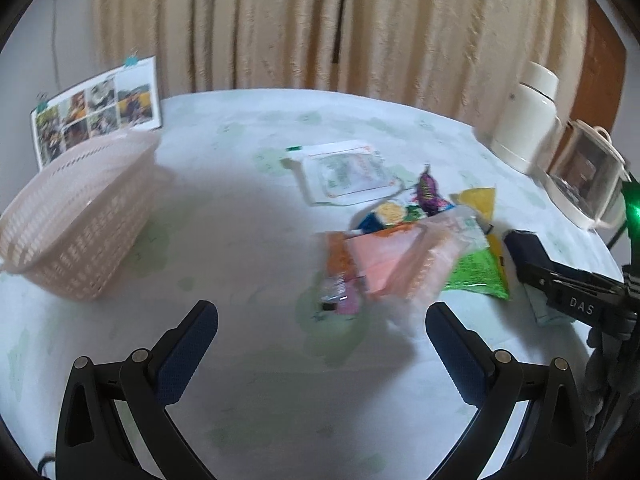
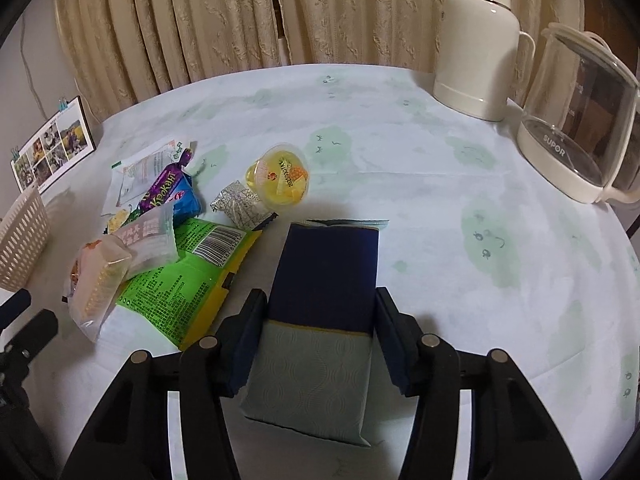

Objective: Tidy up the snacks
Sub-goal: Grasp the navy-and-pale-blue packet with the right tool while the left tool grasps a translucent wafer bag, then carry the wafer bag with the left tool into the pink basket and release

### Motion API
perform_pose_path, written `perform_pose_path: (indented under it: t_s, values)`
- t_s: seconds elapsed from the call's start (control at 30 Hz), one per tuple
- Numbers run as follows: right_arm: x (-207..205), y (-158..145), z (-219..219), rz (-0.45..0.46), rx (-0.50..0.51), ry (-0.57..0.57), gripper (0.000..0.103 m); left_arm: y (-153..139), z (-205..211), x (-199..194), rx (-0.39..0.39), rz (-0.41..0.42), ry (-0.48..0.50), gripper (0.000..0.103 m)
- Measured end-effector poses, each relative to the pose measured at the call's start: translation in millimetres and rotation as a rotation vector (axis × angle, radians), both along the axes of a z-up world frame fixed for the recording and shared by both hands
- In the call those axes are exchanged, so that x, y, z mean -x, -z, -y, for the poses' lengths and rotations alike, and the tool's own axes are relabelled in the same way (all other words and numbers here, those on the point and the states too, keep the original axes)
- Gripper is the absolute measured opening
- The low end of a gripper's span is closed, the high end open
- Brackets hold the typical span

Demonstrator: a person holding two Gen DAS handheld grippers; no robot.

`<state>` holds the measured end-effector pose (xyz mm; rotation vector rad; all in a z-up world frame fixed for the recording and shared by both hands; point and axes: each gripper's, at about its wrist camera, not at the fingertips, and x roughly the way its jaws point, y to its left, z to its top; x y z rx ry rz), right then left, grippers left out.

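Observation:
A loose pile of snacks lies mid-table: a green packet (image 2: 192, 276), a clear pack of pink wafers (image 2: 100, 280), a purple candy (image 2: 164, 184), a yellow jelly cup (image 2: 280, 180) and a silver-wrapped piece (image 2: 240, 204). My right gripper (image 2: 320, 296) is shut on a dark blue and grey pack (image 2: 324, 264), one finger on each long side, just right of the pile. In the left wrist view my left gripper (image 1: 322, 320) stands open over bare cloth, short of the wafer pack (image 1: 400, 260). The pink lattice basket (image 1: 80, 216) stands to its left, its inside hidden.
A cream thermos flask (image 2: 476, 52) and a glass kettle (image 2: 576, 120) stand at the far right of the round table (image 2: 400, 140). A photo card (image 1: 96, 112) leans behind the basket. A white sachet (image 1: 348, 172) lies beyond the pile. Curtains hang behind.

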<state>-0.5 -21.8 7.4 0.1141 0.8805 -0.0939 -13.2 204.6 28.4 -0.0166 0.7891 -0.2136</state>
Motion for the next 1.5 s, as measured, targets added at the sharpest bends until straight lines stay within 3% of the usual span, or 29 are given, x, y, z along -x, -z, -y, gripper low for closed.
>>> perform_pose_path:
  t_s: [0.1,0.27,0.4,0.47,0.67,1.03,1.5]
  values:
    - [0,0,0,-0.001,-0.003,-0.002,0.051,0,14,-7,0.0,-0.02,0.048,0.1]
    - [1,0,1,0.005,-0.027,-0.004,0.052,6,45,-21,-0.05,-0.067,0.125,0.08]
    - [1,0,4,0.011,-0.053,-0.005,0.053,11,56,-27,-0.079,-0.08,0.143,0.067]
    - [0,0,5,0.012,-0.057,-0.005,0.053,13,58,-29,-0.082,-0.091,0.152,0.054]
    - [1,-1,8,0.02,-0.074,0.001,0.05,15,57,-31,-0.067,-0.089,0.147,0.042]
    - [10,-3,16,0.048,-0.134,0.021,0.048,-6,30,-17,0.017,-0.042,0.077,0.038]
    - [14,-3,17,0.065,-0.174,0.024,0.048,-32,1,-6,0.031,0.037,-0.007,0.038]
